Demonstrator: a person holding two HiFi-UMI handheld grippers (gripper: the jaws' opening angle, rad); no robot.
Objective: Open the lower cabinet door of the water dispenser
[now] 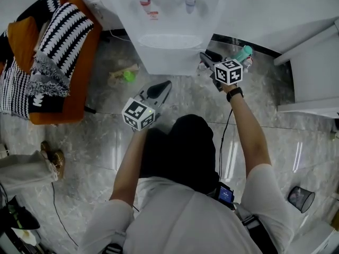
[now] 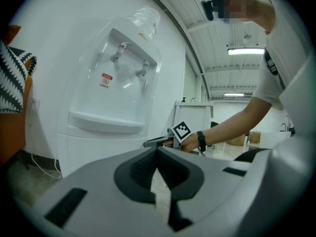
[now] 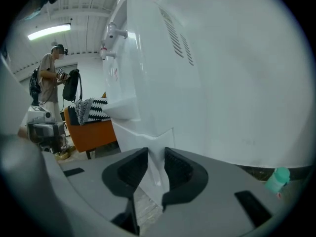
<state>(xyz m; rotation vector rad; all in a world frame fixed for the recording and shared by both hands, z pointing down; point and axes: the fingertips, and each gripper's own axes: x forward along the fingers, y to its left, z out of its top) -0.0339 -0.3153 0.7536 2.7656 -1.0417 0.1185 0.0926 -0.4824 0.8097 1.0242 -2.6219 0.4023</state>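
The white water dispenser (image 1: 169,23) is seen standing against the wall, with its red tap (image 1: 145,2) and blue tap (image 1: 189,3) above the drip tray (image 1: 169,40). The lower cabinet door (image 1: 168,61) is found beneath that tray, on the front of the dispenser, and it is shown closed.

The right gripper (image 1: 203,59) is held at the right front corner of the dispenser. In the right gripper view, the jaws of the right gripper (image 3: 155,154) are seen set narrow, with the white side edge of the lower cabinet door (image 3: 144,138) caught between them and a pad (image 3: 178,169) laid against it on either side.

The left gripper (image 1: 164,86) is held apart from the dispenser, low in front of it and pointed towards the door. In the left gripper view, the jaws of the left gripper (image 2: 157,151) are seen closed tip to tip, with nothing but floor between them.

An orange armchair (image 1: 79,62) draped with a black-and-white striped blanket (image 1: 58,41) is placed to the left of the dispenser. A teal bottle (image 1: 243,52) is seen on the floor just beside the right gripper, and a small green object (image 1: 128,75) lies near the dispenser's left corner.
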